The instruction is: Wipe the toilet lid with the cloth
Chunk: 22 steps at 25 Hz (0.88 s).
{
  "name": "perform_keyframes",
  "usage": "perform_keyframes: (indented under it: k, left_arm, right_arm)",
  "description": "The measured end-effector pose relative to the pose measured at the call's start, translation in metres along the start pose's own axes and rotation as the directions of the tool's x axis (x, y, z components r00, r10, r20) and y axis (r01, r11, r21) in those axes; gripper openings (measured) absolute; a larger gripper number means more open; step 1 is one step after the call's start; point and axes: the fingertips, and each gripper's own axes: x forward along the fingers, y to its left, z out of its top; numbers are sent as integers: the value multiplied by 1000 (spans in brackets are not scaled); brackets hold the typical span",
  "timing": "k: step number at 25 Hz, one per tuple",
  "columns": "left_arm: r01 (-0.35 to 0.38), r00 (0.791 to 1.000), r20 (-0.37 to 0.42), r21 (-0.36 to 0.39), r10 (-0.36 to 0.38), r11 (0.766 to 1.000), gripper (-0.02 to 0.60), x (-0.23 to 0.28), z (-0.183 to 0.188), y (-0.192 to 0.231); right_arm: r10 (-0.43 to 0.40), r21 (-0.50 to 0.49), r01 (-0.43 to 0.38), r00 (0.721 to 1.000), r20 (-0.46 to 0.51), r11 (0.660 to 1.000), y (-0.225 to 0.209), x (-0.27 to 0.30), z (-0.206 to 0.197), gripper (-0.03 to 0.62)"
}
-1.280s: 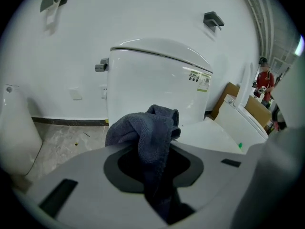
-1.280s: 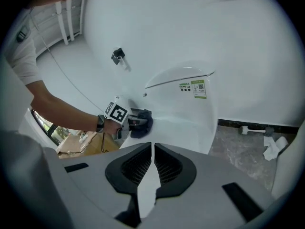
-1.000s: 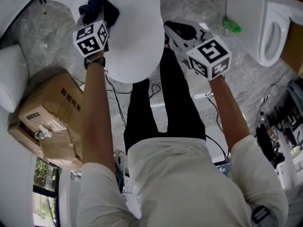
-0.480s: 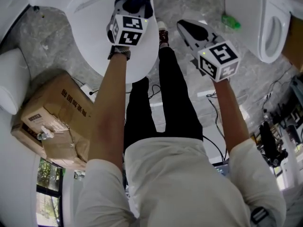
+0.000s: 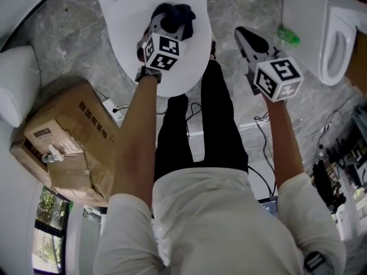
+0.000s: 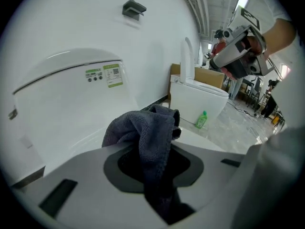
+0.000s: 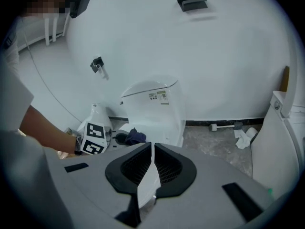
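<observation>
While the left gripper (image 5: 167,24) clamps the dark cloth (image 5: 175,11) in its jaws over the middle of the toilet lid (image 5: 123,22), the right gripper (image 5: 245,36) hangs beside it, jaws together and empty.

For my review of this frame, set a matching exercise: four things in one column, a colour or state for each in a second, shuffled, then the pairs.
Things:
1. cloth
2. right gripper
3. bottle
4. cardboard box

Colours or states:
A. green
B. jaws together, nothing between them
C. brown
D. clamped in the left gripper

Pairs: 1-D, 2-B, 3-A, 4-C
</observation>
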Motion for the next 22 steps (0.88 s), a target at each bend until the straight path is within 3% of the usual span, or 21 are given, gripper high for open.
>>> perform_keyframes:
  k: [4, 10, 17, 22]
  left_arm:
    - [-60, 998, 25, -138, 64, 989, 89, -35, -25, 38]
    - [-170, 985, -13, -303, 175, 938, 89, -85, -72, 86]
    - [-235, 971, -47, -393, 236, 889, 91, -132, -126, 107]
    - [-263, 963, -50, -409, 266, 874, 91, -144, -140, 96]
  right_arm:
    - [35, -16, -35, 999, 3, 999, 32, 10, 0, 41]
    - [59, -32, -60, 998, -3, 998, 73, 20, -11, 41]
    - [64, -47, -64, 998, 0, 997, 111, 26, -21, 41]
    - [63, -67, -61, 998, 20, 996, 128, 20, -21, 41]
